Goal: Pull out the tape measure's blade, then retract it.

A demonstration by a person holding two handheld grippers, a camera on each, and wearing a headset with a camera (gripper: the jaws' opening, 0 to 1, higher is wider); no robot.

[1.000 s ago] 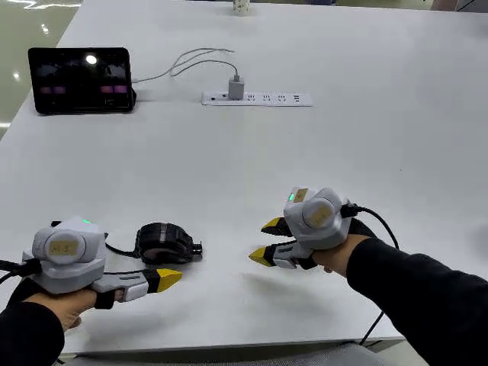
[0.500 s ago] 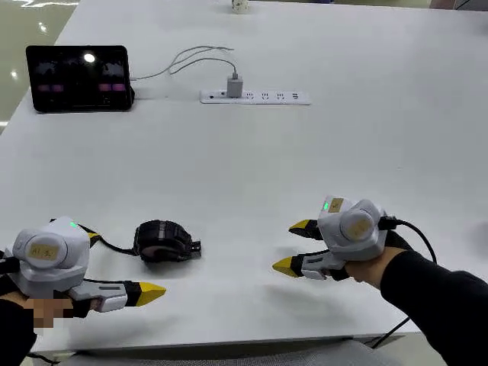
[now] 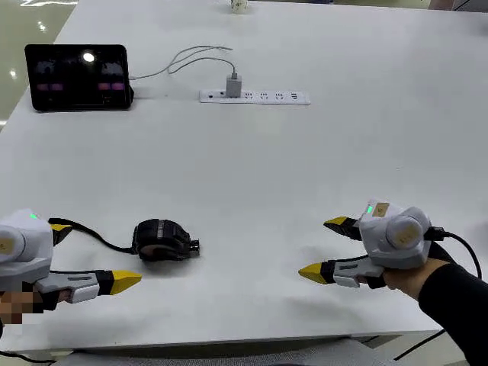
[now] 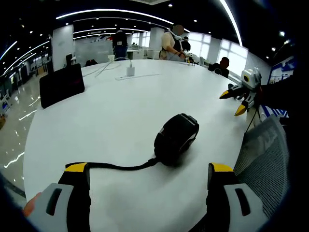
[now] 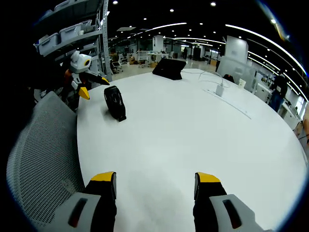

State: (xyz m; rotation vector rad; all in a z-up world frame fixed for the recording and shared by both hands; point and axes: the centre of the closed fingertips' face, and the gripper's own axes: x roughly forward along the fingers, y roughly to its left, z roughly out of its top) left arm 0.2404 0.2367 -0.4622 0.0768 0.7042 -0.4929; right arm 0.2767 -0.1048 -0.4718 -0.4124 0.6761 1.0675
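tape measure (image 3: 162,240) lies lower left on white table (image 3: 267,168). left gripper (image 3: 91,253) beside it, jaws spread wide, holding nothing. right gripper (image 3: 323,248) lower right, likewise.

No writing is legible anywhere; the label (image 3: 379,210) atop the right gripper (image 3: 316,246) is blurred.

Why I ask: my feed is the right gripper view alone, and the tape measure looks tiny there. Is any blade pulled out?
Observer: No. In the left gripper view the tape measure lies on the table with no blade drawn out.
Operator: Does the left gripper hold it?
Observer: No. The left gripper sits short of the case with its jaws wide apart. The black strap runs from the case to one jaw.
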